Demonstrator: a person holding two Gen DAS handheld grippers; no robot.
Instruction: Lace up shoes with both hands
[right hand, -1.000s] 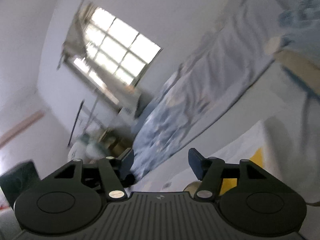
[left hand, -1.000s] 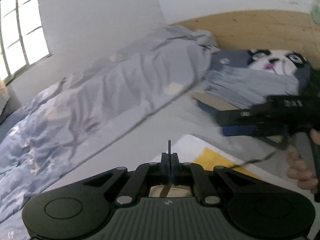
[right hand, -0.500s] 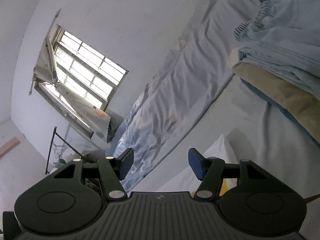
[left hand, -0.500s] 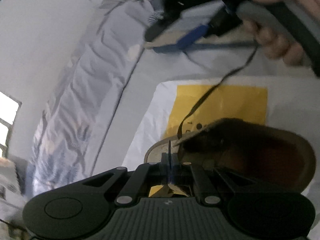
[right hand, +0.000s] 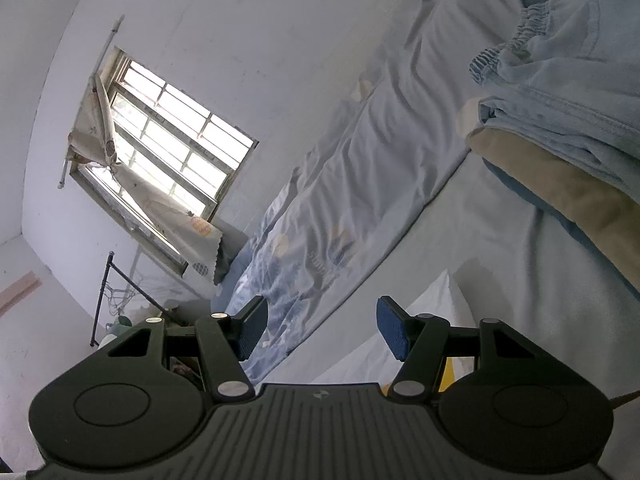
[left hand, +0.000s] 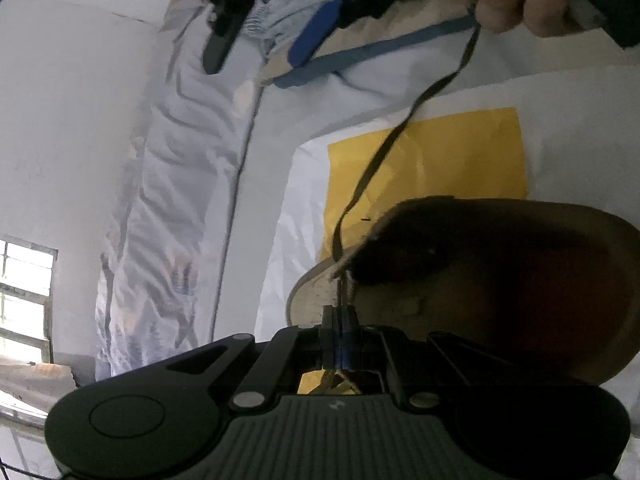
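A brown shoe (left hand: 500, 280) lies on its side on a white bag with a yellow panel (left hand: 428, 160), just beyond my left gripper (left hand: 340, 316). That gripper is shut on the end of a dark shoelace (left hand: 384, 148) at the shoe's rim. From there the lace climbs to a person's hand (left hand: 504, 0) at the top right, the hand that carries the right gripper. The lace runs under the hand's fingers, not between that gripper's jaws. My right gripper (right hand: 320, 332) stands open over the bed with nothing between its blue pads (left hand: 312, 40).
A rumpled blue-grey quilt (right hand: 360, 200) runs along the white wall. Folded light blue and tan clothes (right hand: 560, 100) are stacked at the right. A barred window (right hand: 168, 148) with a loose curtain is at the left. The bag's corner (right hand: 432, 312) shows beyond the right jaw.
The left gripper rolled and sank toward the bed, bringing the shoe and bag into view close ahead. It stayed shut on the lace. The right gripper stayed open and turned a little.
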